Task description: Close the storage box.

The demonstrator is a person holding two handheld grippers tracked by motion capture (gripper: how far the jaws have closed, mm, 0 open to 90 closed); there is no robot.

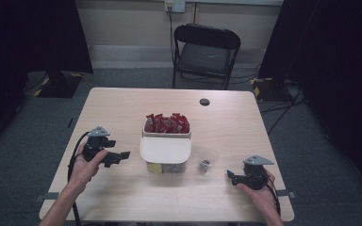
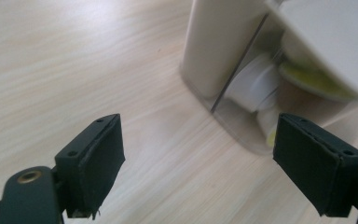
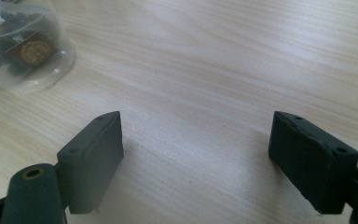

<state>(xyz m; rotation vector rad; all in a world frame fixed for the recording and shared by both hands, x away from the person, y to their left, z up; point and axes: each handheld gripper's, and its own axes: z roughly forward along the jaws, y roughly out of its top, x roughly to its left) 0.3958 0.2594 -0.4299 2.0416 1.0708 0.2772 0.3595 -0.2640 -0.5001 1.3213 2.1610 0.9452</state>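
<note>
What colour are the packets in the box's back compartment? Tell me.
Red; the packets show best in the high view.

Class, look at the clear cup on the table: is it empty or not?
Not empty: the cup holds a tea bag, seen through its clear wall.

We carry two black grippers: left gripper [image 1: 104, 149] and right gripper [image 1: 247, 177], each topped by a grey three-cornered plate and trailing a black cable. Jaw pads are flat, black, with small screw holes; brass rivet lower left. Forearms bare.
</note>
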